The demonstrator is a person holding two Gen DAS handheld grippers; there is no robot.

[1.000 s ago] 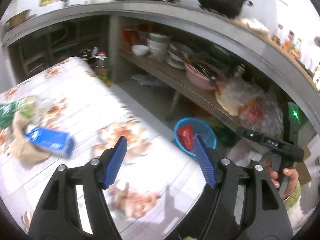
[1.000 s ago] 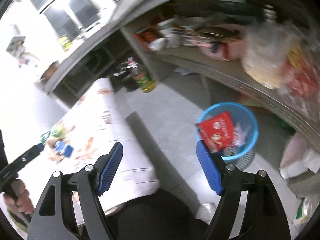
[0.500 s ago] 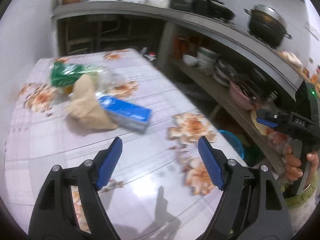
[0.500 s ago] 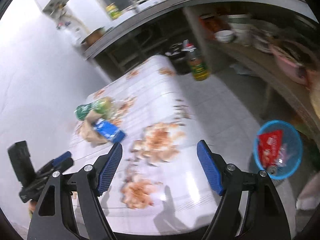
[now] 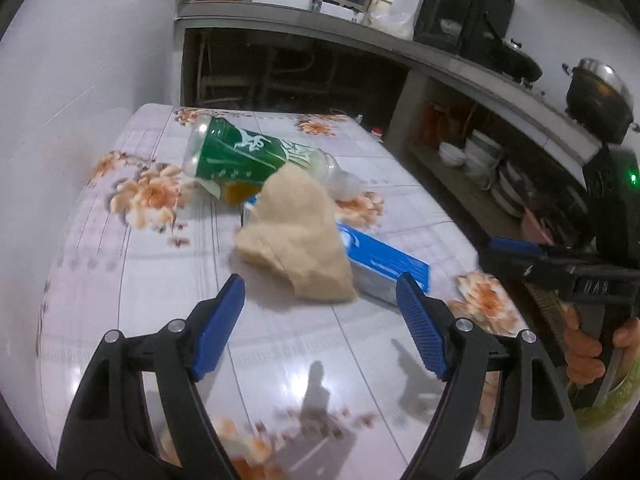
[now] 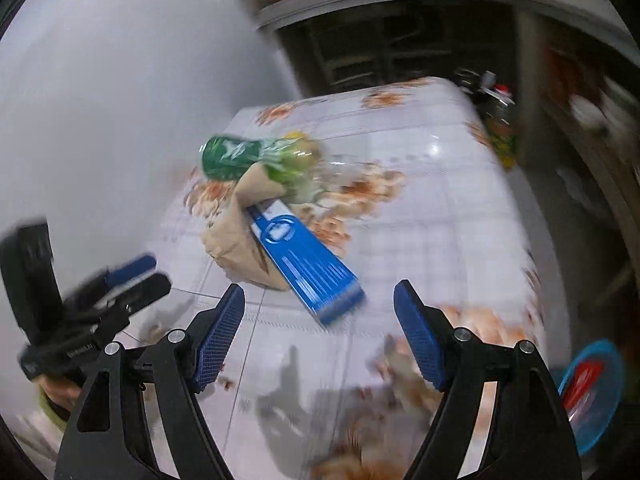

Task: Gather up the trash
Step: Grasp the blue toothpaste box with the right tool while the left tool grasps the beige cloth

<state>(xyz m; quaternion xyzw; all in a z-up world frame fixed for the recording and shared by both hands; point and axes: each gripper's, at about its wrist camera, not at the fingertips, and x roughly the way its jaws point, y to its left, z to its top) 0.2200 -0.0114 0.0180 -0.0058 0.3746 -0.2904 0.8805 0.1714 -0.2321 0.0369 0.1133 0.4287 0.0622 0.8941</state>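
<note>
On the flowered table [image 5: 120,280] lies a heap of trash: a clear bottle with a green label [image 5: 248,154], a crumpled tan paper bag [image 5: 300,236] and a blue carton [image 5: 384,266] half under the bag. My left gripper [image 5: 320,300] is open and empty, just short of the bag. My right gripper [image 6: 320,308] is open and empty, just short of the blue carton [image 6: 308,264]; the bottle [image 6: 240,156] and bag [image 6: 236,236] lie beyond. Each gripper shows at the edge of the other's view.
A blue basket [image 6: 592,392] holding a red wrapper stands on the floor at the table's right. Shelves with bowls and plates [image 5: 472,156] and a counter with a black pot [image 5: 596,96] run along the right. A white wall [image 5: 80,60] bounds the left.
Both grippers have swung from the blue basket on the floor toward the table and moved closer to the trash heap. Both stayed open and empty.
</note>
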